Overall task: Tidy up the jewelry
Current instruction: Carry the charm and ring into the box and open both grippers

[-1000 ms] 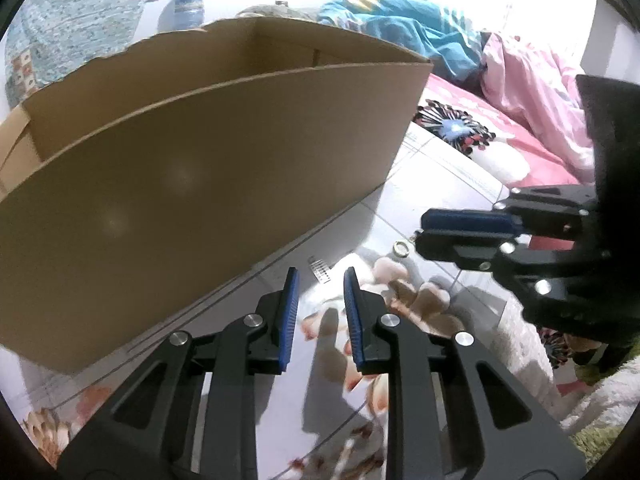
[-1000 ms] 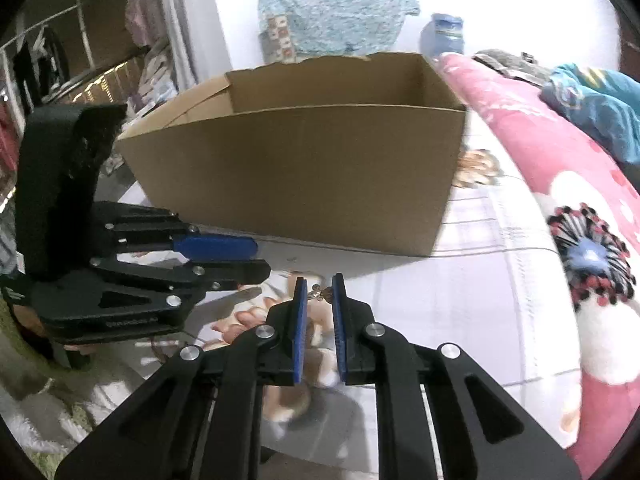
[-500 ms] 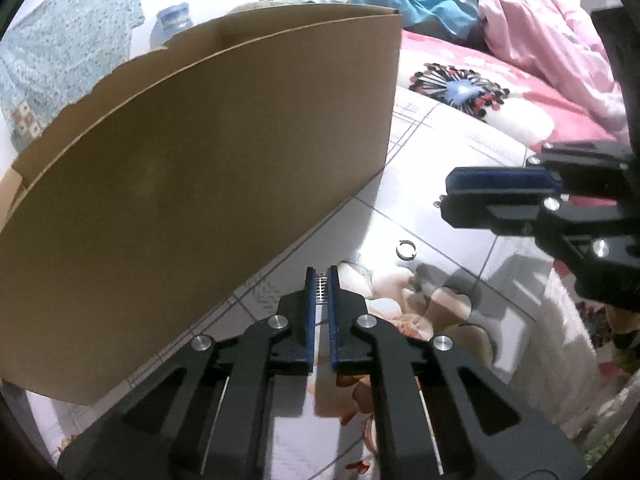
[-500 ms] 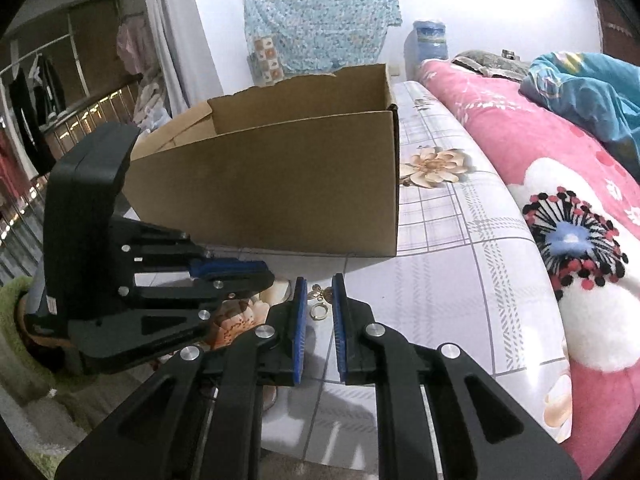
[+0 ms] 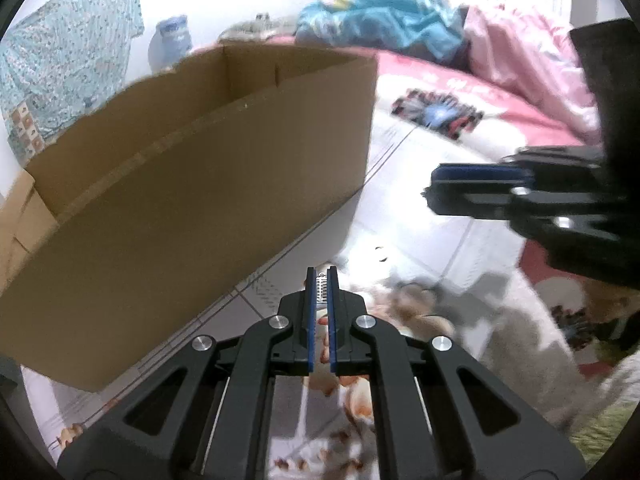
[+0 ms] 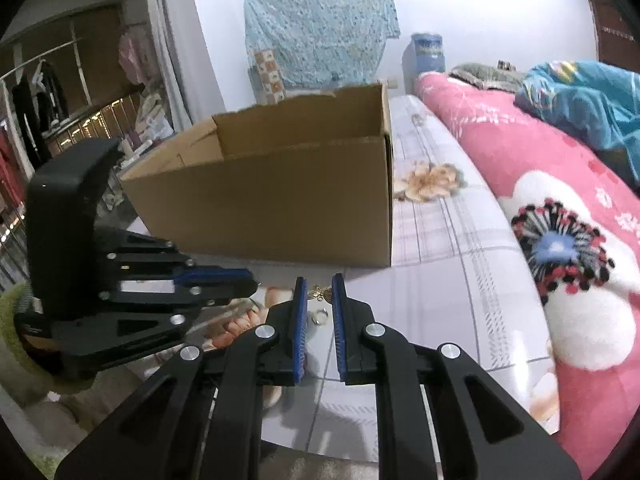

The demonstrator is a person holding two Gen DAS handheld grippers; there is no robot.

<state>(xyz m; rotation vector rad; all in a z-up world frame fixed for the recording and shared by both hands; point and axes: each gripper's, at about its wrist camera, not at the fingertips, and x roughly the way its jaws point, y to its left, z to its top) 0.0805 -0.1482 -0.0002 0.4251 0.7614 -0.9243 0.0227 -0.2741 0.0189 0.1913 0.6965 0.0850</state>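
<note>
Where the floral patterned bedspread [image 6: 460,288] runs toward its near edge, an open brown cardboard box [image 6: 280,200] stands on it. Just in front of the box, the left gripper [image 5: 321,282] pinches a small silver ridged clip [image 5: 320,285], the right gripper [image 6: 320,292] a gold butterfly charm [image 6: 319,292]. A small gold ring [image 6: 319,316] lies beneath.

Plain brown box [image 6: 276,200] at frame centre. Both claws are black with blue pads: left claw [image 5: 321,280], right claw [image 6: 320,292]. A gold butterfly charm [image 6: 321,292] shows between the right pads. At right, the pink blanket [image 6: 520,152] carries white patches and a red-black-blue flower; upper centre hangs a pale blue speckled cloth [image 6: 316,40].
</note>
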